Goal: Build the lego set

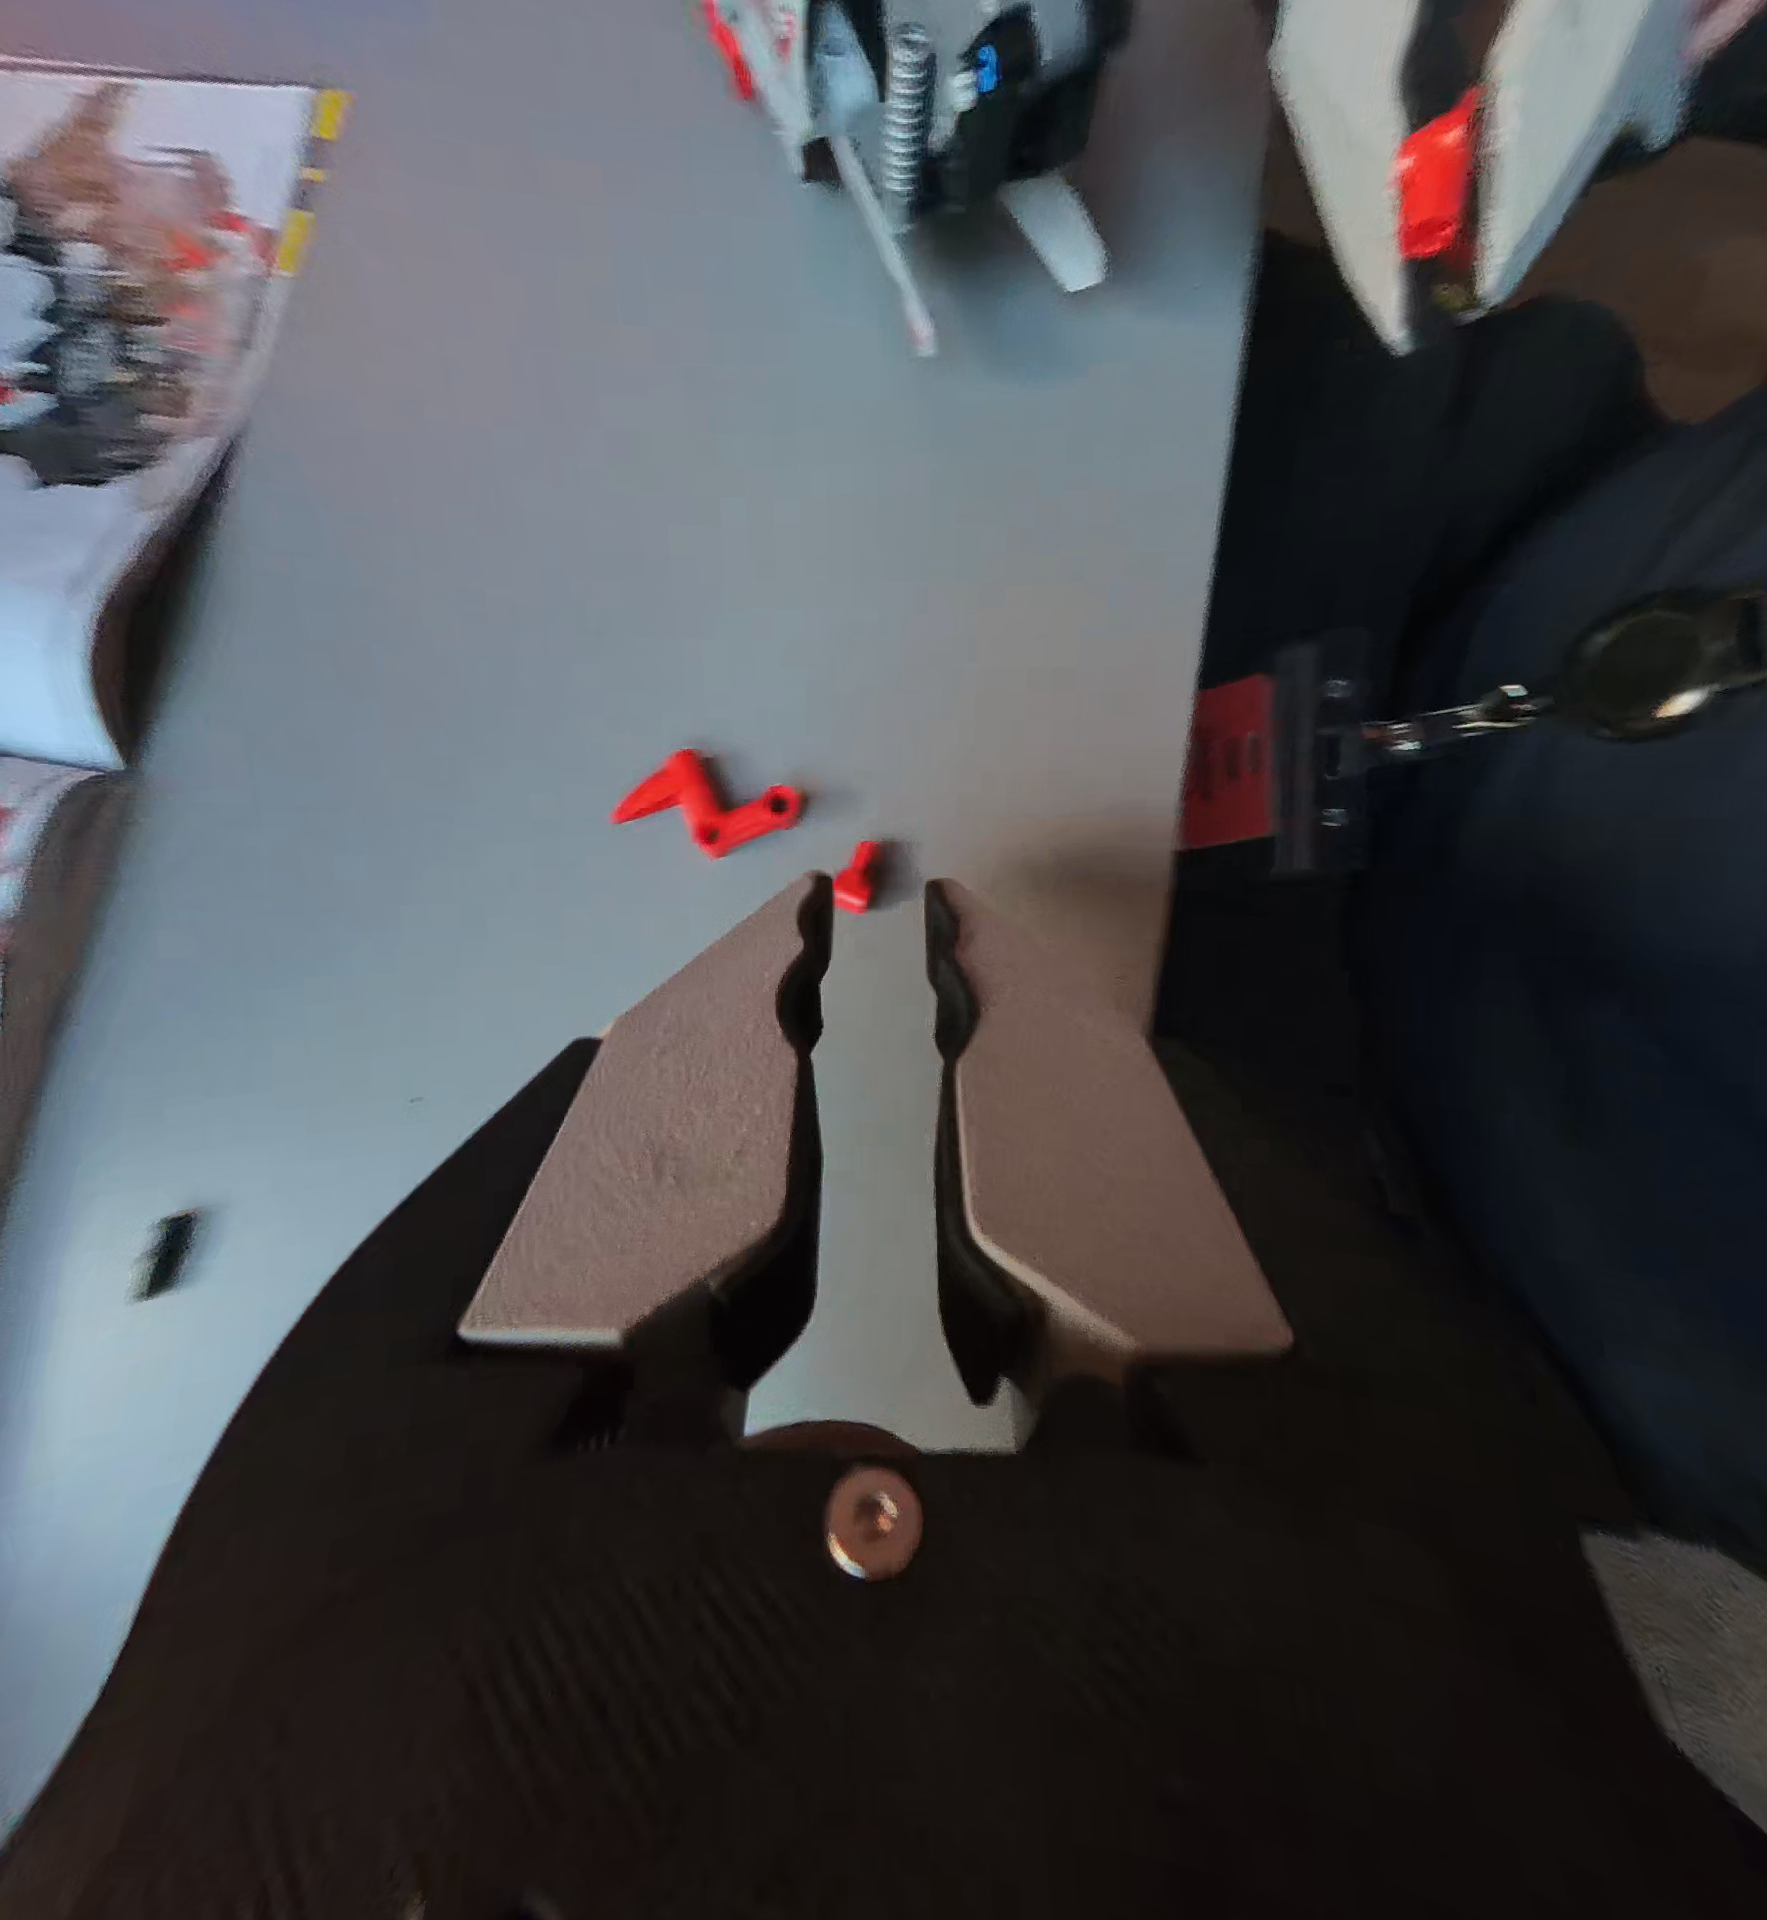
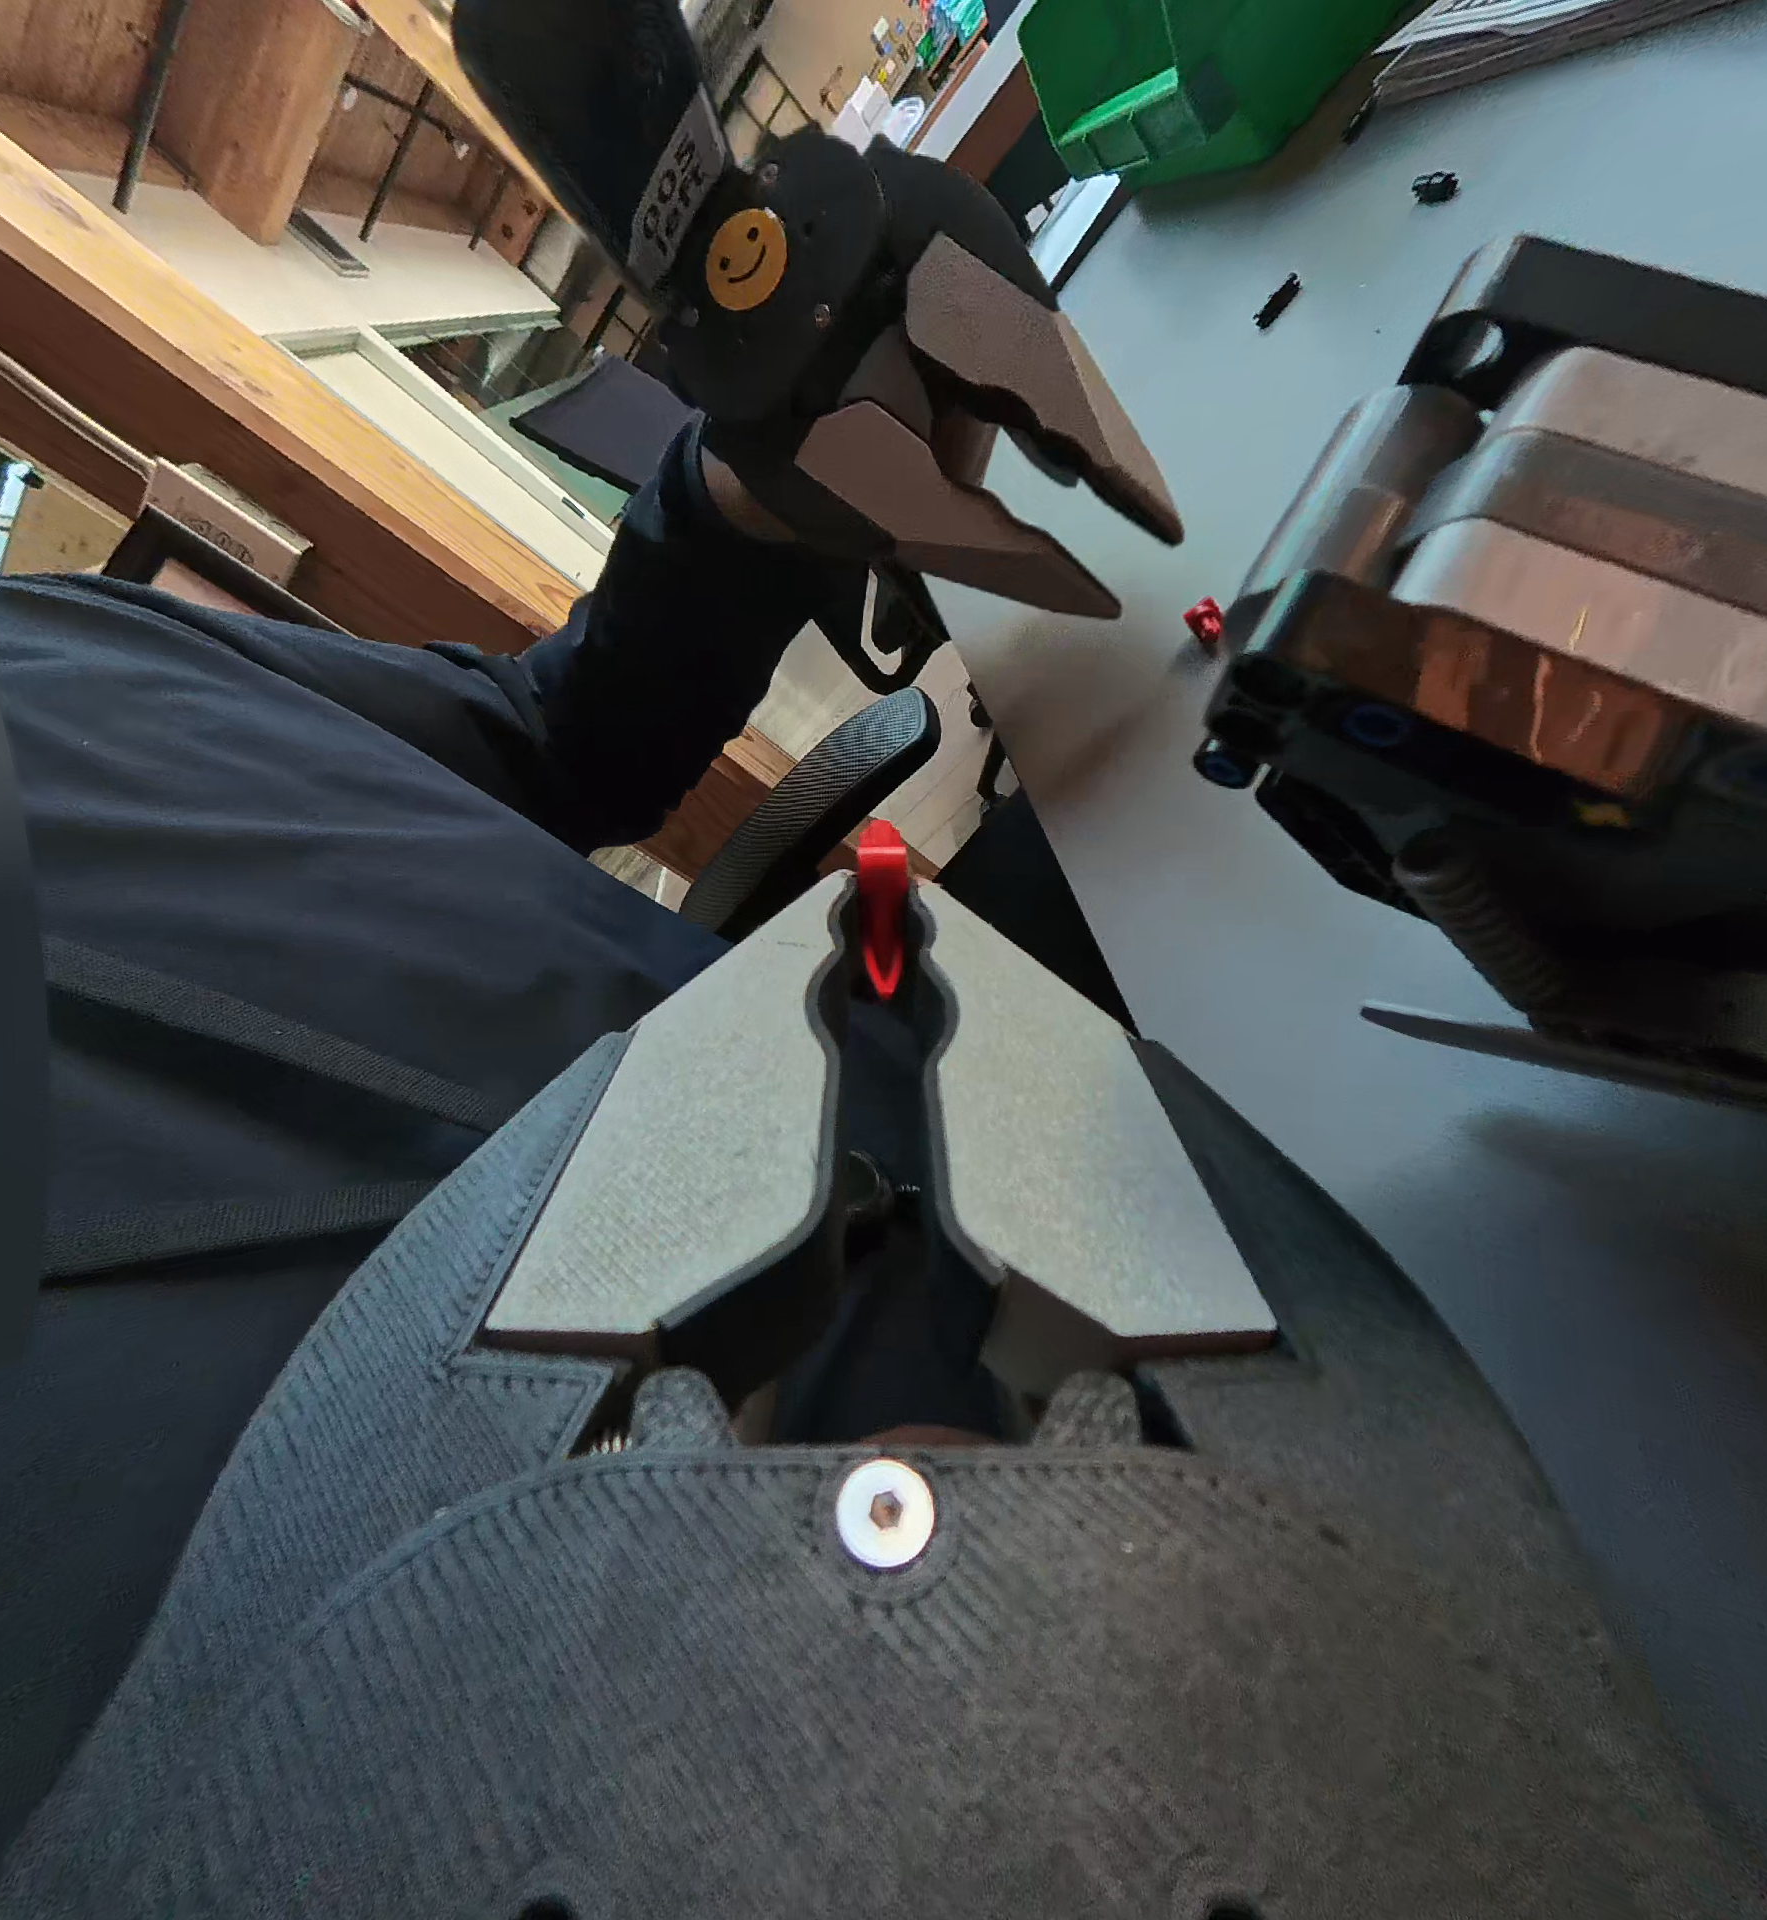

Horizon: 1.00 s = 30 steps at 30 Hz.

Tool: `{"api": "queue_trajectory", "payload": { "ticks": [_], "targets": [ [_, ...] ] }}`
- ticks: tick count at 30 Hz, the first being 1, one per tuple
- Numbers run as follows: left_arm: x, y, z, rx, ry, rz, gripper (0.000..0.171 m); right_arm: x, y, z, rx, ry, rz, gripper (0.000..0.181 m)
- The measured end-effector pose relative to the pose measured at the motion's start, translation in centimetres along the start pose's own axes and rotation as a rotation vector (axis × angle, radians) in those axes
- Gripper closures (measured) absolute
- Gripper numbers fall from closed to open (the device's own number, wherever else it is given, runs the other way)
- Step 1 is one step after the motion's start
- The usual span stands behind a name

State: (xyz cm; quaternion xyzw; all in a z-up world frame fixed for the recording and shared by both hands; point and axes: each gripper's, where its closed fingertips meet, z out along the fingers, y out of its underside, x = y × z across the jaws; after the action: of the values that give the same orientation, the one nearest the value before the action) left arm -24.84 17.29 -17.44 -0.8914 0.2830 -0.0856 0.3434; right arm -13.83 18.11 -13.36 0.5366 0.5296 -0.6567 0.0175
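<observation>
My left gripper (image 1: 877, 894) is open and empty, low over the grey table (image 1: 650, 520). A small red lego piece (image 1: 858, 878) lies just off its left fingertip. A larger red zigzag piece (image 1: 704, 802) lies a little farther left. My right gripper (image 2: 881, 896) is shut on a red pointed lego piece (image 2: 881, 914), held off the table's edge. The partly built lego model (image 2: 1544, 644) in black, grey and brown stands on the table to the right; it also shows in the left wrist view (image 1: 920, 114). The left gripper (image 2: 1139, 566) also shows open in the right wrist view, above the small red piece (image 2: 1204, 621).
An instruction booklet (image 1: 89, 343) lies at the table's left side. A small black piece (image 1: 164, 1252) lies near it. A green bin (image 2: 1191, 83) stands at the far end, with black parts (image 2: 1277, 299) on the table. A person in dark clothes (image 2: 287, 831) sits at the table's edge. The tips of one gripper are about 12 cm away from the tips of the other.
</observation>
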Motion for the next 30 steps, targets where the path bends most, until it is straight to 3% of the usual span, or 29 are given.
{"api": "queue_trajectory", "payload": {
  "ticks": [3, 10, 13, 14, 20, 23, 30],
  "targets": [
    [-0.8, 0.3, 0.4, -0.004, -0.065, 0.089, 0.154, 0.0, 0.0, 0.0, -0.009, -0.004, -0.003, 0.178],
    [-0.1, 1.0, 1.6, -0.009, 0.06, 0.185, 0.154, 0.2, 0.0, -0.4, -0.07, 0.058, -0.11, 0.178],
    [0.0, 0.7, 1.9, 0.004, 0.102, 0.165, 0.157, 0.4, -0.2, -0.5, -0.08, 0.084, -0.153, 0.178],
    [0.3, 0.7, 2.0, 0.01, 0.131, 0.156, 0.165, 0.4, -0.3, -0.5, -0.078, 0.085, -0.162, 0.178],
    [0.7, 0.5, 2.2, 0.047, 0.161, 0.023, 0.166, 0.2, -0.5, -0.4, -0.082, 0.108, -0.258, 0.178],
    [1.8, -1.0, 1.9, 0.119, 0.154, 0.04, 0.166, 0.2, -0.8, -0.3, -0.071, 0.125, -0.301, 0.178],
    [6.2, -5.5, 1.3, 0.294, 0.291, -0.032, 0.167, 0.2, -1.0, 0.3, -0.055, 0.113, -0.351, 0.178]
  ]
}}
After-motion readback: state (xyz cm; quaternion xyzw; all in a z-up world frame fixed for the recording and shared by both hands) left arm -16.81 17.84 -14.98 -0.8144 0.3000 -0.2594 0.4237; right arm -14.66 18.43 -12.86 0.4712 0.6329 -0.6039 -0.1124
